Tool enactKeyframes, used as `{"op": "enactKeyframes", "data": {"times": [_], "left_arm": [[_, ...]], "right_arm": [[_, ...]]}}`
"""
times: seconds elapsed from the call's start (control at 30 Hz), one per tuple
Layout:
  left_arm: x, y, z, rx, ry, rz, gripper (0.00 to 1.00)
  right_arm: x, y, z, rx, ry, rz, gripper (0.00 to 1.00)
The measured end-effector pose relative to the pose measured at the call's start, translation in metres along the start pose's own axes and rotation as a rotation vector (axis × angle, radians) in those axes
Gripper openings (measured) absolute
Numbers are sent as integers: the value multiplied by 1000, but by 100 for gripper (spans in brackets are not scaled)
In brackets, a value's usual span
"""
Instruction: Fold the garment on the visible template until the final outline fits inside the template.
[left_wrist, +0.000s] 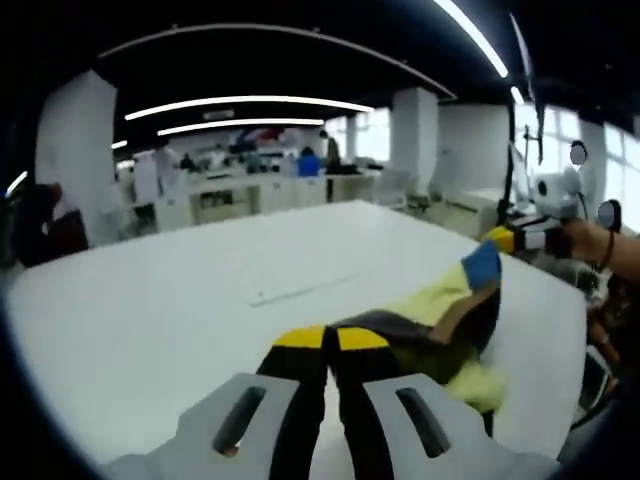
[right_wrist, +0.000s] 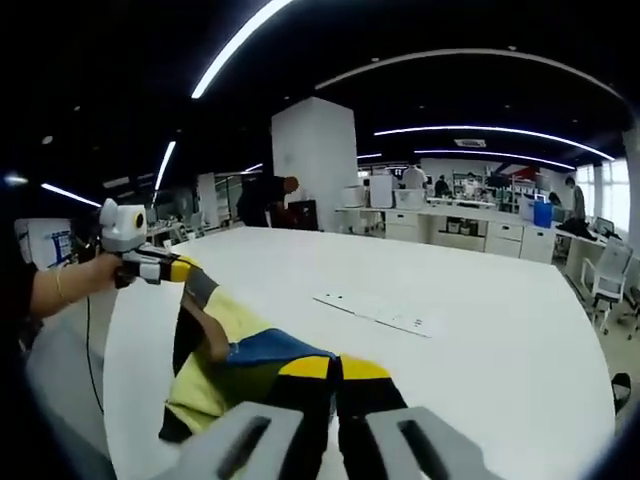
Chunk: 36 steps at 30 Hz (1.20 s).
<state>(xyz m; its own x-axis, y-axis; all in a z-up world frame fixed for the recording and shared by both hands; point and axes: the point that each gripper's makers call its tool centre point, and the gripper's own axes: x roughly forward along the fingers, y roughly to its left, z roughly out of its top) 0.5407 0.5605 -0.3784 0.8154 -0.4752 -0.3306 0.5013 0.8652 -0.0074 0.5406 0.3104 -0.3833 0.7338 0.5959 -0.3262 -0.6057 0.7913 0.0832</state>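
Yellow, blue and dark grey garment (left_wrist: 450, 320), crumpled and stretched above a white table (left_wrist: 150, 310). Left gripper (left_wrist: 330, 338): jaws closed on one end of the cloth. Right gripper (right_wrist: 335, 368): jaws clamped on the opposite end. Faint template outline (right_wrist: 375, 313) on the tabletop, beside the cloth.

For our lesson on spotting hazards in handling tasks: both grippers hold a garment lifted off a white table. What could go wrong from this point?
1. The yellow, blue and dark fabric garment hangs bunched between the left gripper and right gripper, both shut on it; it may land creased instead of flat.
2. It hangs at the white table edge, well away from the thin pale template strip, so it may be laid down off the template.
3. One grip may slip.
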Motion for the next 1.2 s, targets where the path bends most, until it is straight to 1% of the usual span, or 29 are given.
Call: {"op": "enactKeyframes", "data": {"times": [0.03,0.1,0.13,0.17,0.2,0.3,0.33,0.37,0.43,0.47,0.5,0.53,0.57,0.63,0.67,0.73,0.8,0.83,0.87,0.9,0.93,0.97,1.0,1.07,1.2], "left_arm": [[8,7,-4,-10,7,12,0],[17,13,-8,-32,12,14,0],[25,18,-12,-60,15,18,0],[29,18,-14,-68,19,16,0],[37,21,-17,-64,20,16,0],[54,25,-26,-52,46,15,0],[61,28,-32,-57,65,19,0],[63,29,-34,-58,70,19,0],[75,35,-46,-41,97,35,0],[79,38,-54,-41,129,49,0],[87,40,-61,-37,144,45,0],[91,41,-65,-37,146,46,0],[95,42,-71,-43,163,52,0],[101,44,-76,-35,172,58,0],[103,44,-78,-34,178,62,0],[109,46,-84,-32,191,67,0],[115,47,-89,-36,203,66,0],[118,50,-93,-36,210,66,0],[120,52,-97,-31,231,76,0],[120,58,-103,-8,262,102,0],[121,61,-107,54,295,124,0],[123,61,-107,74,299,129,0],[127,59,-108,55,301,120,0],[130,58,-106,48,296,120,0],[134,60,-107,72,308,135,1]], "right_arm": [[4,-4,-1,10,-1,-4,0],[15,-13,-3,39,-6,-7,0],[23,-20,-6,65,-5,-14,0],[27,-23,-7,68,-5,-16,0],[34,-29,-10,90,2,-25,0],[50,-39,-18,101,18,-30,0],[55,-41,-21,112,26,-32,0],[59,-45,-24,117,32,-36,0],[70,-55,-36,144,54,-56,0],[76,-59,-44,166,69,-61,0],[80,-61,-48,166,73,-64,0],[84,-63,-52,168,79,-69,0],[90,-66,-59,181,97,-74,0],[97,-71,-68,182,113,-83,0],[99,-72,-72,188,124,-88,0],[104,-74,-76,196,127,-96,0],[109,-79,-82,240,139,-128,0],[111,-82,-87,248,153,-143,0],[113,-84,-91,269,165,-156,0],[113,-85,-96,294,184,-164,0],[115,-87,-103,325,203,-177,0],[116,-87,-105,328,206,-181,0],[117,-86,-105,317,203,-178,0],[119,-85,-107,315,207,-178,0],[119,-84,-109,313,219,-173,0]]}}
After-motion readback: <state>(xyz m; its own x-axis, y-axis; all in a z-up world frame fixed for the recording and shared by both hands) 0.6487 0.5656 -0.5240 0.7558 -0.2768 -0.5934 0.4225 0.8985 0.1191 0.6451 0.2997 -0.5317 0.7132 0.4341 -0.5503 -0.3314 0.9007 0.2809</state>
